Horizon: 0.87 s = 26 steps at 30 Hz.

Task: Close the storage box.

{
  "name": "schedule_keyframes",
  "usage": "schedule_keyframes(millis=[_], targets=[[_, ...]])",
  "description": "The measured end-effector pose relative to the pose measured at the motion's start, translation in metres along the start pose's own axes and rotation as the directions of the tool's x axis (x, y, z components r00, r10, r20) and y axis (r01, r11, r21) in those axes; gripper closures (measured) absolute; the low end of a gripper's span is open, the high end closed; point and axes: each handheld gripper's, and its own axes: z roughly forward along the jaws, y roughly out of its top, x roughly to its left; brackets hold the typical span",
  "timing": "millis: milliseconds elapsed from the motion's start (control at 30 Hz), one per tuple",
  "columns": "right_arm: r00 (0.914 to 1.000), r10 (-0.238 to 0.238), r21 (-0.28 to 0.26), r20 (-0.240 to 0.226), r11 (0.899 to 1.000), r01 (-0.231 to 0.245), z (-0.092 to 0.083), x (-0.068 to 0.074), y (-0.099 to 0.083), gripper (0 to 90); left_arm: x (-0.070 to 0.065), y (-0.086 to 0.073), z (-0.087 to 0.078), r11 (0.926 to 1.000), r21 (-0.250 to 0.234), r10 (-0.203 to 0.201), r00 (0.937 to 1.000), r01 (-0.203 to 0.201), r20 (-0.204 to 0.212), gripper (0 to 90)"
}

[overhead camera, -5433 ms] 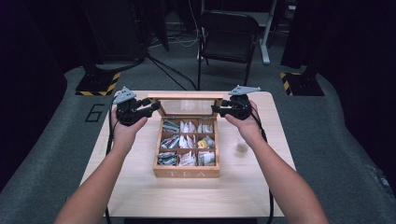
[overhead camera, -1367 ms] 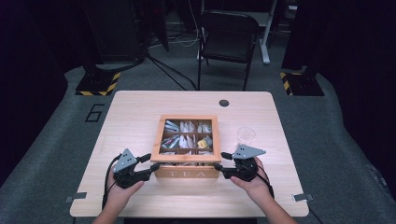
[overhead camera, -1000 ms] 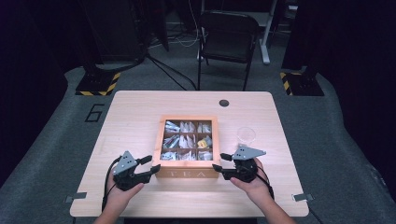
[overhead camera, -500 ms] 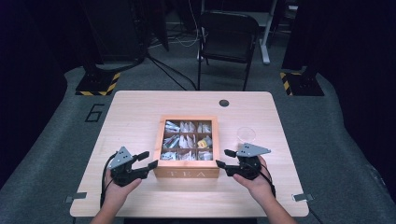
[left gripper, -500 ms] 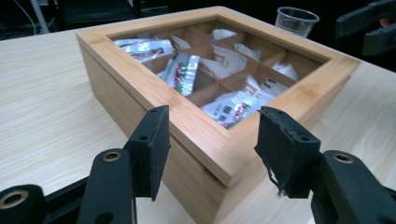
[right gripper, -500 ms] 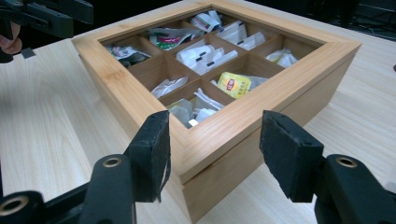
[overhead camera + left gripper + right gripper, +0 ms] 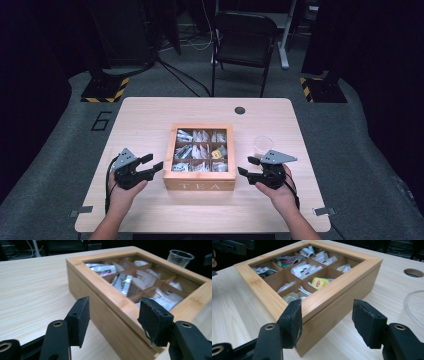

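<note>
Tea box looks rigid, fairly heavy; I'd grab its side walls. Left gripper has just been opening, nothing pinched. Right gripper spread too.

Person's L hand & R hand each hold a gripper: left gripper, jaws just opening, nothing clamped; right gripper, jaws apart, tips facing inward.

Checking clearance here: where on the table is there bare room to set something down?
The table's far strip beyond the tea box is bare up to the grommet hole. The left side and the near edge are bare too. It is crowded right of the box, between the cup and the right gripper.
</note>
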Motion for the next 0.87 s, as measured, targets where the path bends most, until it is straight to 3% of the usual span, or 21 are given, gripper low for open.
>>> schedule_keyframes(millis=[400, 867], targets=[[0.9999, -0.007, 0.022, 0.014, 1.000, 0.007, 0.002, -0.003, -0.007, 40.3, 0.007, -0.014, -0.001, 1.0000, 0.007, 0.002, 0.9980, -0.002, -0.062, 41.6], [0.9975, -0.059, 0.040, 0.040, 0.998, 0.057, 0.006, 0.003, -0.012, 40.1, 0.012, -0.024, -0.002, 0.9994, 0.028, -0.020, 0.9989, 0.021, -0.043, 41.2]])
